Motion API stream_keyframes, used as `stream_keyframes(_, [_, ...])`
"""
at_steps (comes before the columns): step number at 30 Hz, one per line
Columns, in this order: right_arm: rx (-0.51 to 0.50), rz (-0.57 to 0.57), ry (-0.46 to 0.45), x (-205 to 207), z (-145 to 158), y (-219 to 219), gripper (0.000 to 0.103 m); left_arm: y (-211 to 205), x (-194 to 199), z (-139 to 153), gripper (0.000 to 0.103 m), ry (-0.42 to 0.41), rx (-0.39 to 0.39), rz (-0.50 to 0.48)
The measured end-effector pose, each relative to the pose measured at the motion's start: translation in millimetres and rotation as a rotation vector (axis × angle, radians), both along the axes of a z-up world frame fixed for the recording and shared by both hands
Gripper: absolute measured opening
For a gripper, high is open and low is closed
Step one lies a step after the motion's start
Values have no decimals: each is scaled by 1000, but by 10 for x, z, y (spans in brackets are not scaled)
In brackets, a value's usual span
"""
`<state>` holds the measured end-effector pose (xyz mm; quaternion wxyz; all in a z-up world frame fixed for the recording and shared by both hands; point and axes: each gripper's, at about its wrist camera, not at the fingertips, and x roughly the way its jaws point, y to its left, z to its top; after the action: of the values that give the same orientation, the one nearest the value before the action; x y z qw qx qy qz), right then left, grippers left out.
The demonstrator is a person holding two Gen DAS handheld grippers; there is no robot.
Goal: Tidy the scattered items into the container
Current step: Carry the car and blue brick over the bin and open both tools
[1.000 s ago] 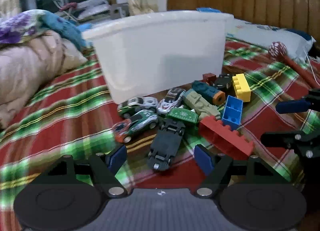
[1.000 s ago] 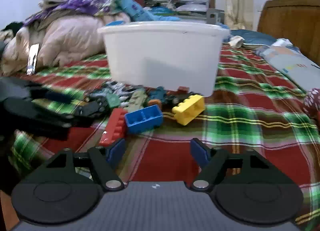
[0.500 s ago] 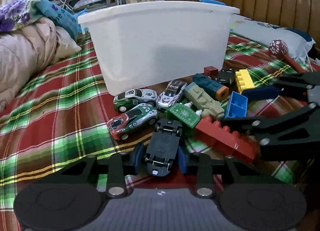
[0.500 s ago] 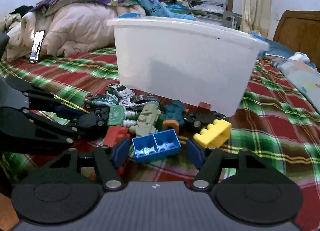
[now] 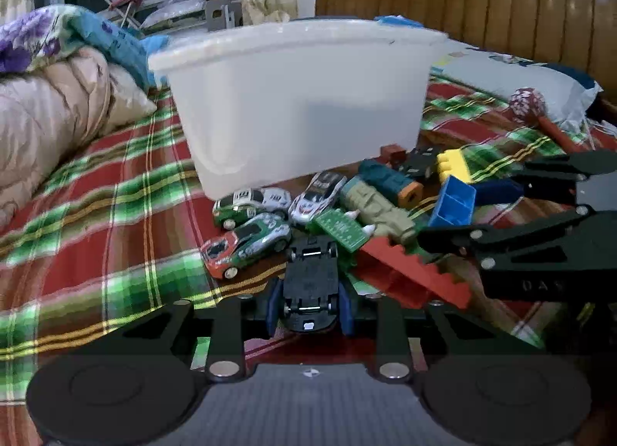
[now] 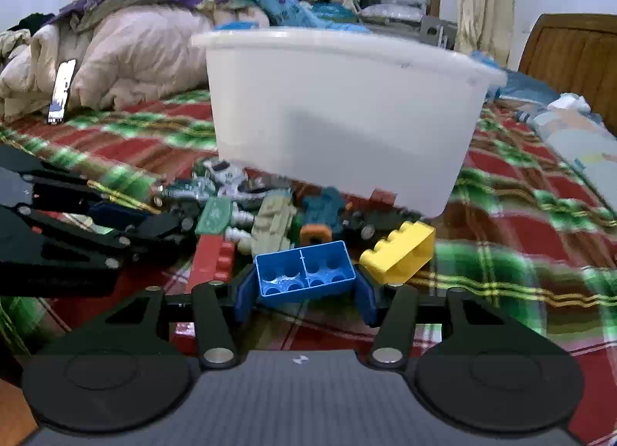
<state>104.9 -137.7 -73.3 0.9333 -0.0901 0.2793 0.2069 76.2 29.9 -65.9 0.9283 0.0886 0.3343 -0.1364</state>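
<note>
Where a second ago the left gripper (image 5: 308,305) stood spread wide short of the toy pile, its blue pads now press both flanks of the upturned black toy car (image 5: 310,284), which lies chassis-up at the near edge of the pile. The car has not left the plaid bedspread (image 5: 115,222).

The right gripper (image 6: 304,297) has likewise advanced from open bedspread to the pile. Its jaws are closing around the blue building brick (image 6: 304,272), which sits hollow side up between them; the pads stand at the brick's two ends, and contact cannot be confirmed. The brick rests on the bedspread, just beside the yellow brick (image 6: 401,249) and touching the red brick (image 6: 214,257).

The white plastic tub (image 5: 300,98) stands upright behind the pile, in the same place as before; its interior is not visible. Remaining scattered items lie in front of it as earlier: two green-and-white toy cars (image 5: 250,239), a silver toy car (image 5: 318,195), a green toy plate (image 5: 341,228), an olive toy vehicle (image 5: 380,206) and a teal toy with an orange end (image 5: 391,178).

In the left wrist view the right gripper's black arms reach in from the right edge, closer to the pile than a second ago.
</note>
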Motion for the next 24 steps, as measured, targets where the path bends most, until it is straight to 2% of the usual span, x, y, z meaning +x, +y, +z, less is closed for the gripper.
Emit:
stream_keyframes(14, [32, -20, -98, -202, 516, -106, 56, -58, -120, 783, 33, -132, -57, 0])
stream_keyframes(20, [57, -32, -167, -169, 867, -172, 56, -61, -3, 1157, 33, -210, -73, 4])
stream_keyframes(24, [121, -61, -202, -61, 1058, -227, 56, -54, 127, 1353, 33, -255, -93, 16])
